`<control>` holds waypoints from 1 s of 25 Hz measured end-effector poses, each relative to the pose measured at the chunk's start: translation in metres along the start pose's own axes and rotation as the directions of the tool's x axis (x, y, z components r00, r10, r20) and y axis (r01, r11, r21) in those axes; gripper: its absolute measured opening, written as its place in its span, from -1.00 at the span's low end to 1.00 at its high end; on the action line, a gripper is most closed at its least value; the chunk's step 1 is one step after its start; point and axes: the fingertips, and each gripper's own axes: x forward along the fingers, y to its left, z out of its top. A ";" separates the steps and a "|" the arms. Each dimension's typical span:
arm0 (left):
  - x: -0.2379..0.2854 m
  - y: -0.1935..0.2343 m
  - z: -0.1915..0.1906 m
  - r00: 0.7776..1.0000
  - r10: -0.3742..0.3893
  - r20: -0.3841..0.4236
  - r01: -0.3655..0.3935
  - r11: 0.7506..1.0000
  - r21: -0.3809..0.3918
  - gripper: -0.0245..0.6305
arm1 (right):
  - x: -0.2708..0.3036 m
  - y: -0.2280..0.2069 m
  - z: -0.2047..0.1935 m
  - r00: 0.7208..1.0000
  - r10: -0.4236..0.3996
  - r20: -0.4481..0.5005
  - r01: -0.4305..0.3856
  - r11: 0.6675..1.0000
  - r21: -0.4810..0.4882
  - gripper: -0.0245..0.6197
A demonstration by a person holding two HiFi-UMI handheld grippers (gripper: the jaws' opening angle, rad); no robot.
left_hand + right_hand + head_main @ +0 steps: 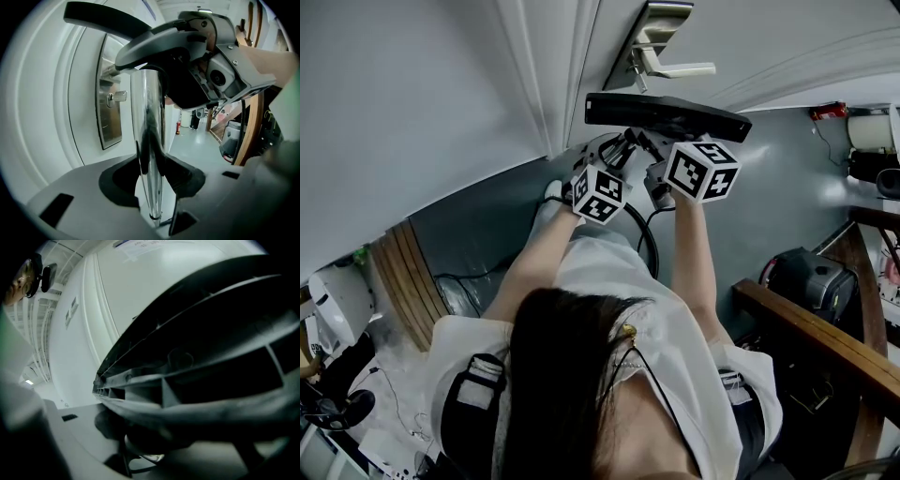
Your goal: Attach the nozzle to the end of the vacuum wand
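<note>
The chrome vacuum wand [149, 140] stands upright between the jaws of my left gripper [152, 190], which is shut on it. At the wand's top sits the black and grey floor nozzle [187, 51], with its neck over the tube's end. In the head view the nozzle [666, 114] is a long black bar held up in front of the door. My left gripper [614, 159] and right gripper [675, 145] both reach just below it. The nozzle's ribbed underside [197, 376] fills the right gripper view. My right gripper [140, 444] is shut on the nozzle's dark neck.
A white door with a lever handle [661, 56] and lock plate [110, 110] stands straight ahead. A black hose [649, 239] hangs below the grippers. At the right are a wooden rail [825, 337] and a black machine [806, 277]. A wooden board [403, 281] lies left.
</note>
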 end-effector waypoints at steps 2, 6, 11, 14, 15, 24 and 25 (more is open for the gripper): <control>0.002 -0.003 0.000 1.000 -0.005 -0.011 0.005 1.000 0.015 -0.46 | 0.000 0.001 0.001 1.000 -0.007 -0.025 0.007 0.999 -0.034 -0.34; 0.005 -0.005 0.001 1.000 -0.002 -0.029 0.003 1.000 0.028 -0.46 | 0.002 0.004 0.001 0.997 -0.036 -0.065 0.027 0.990 -0.137 -0.34; 0.005 -0.010 0.003 0.999 -0.011 -0.036 0.012 0.999 0.047 -0.46 | 0.004 0.016 -0.001 0.989 -0.072 -0.127 0.032 0.955 -0.296 -0.34; 0.003 -0.011 0.004 0.999 -0.012 -0.034 0.014 0.999 0.048 -0.46 | 0.005 0.024 -0.003 0.987 -0.078 -0.144 0.018 0.925 -0.379 -0.34; 0.003 -0.011 0.003 0.999 -0.017 -0.035 0.018 0.999 0.049 -0.46 | 0.006 0.024 -0.003 0.987 -0.069 -0.146 0.009 0.924 -0.383 -0.34; 0.000 -0.012 -0.001 0.997 -0.069 -0.041 0.072 0.995 0.068 -0.46 | 0.007 0.033 -0.005 0.994 0.038 -0.105 -0.078 0.910 -0.407 -0.33; -0.001 -0.012 -0.001 0.996 -0.076 -0.042 0.079 0.995 0.068 -0.46 | 0.007 0.035 -0.005 0.994 0.056 -0.089 -0.088 0.905 -0.416 -0.33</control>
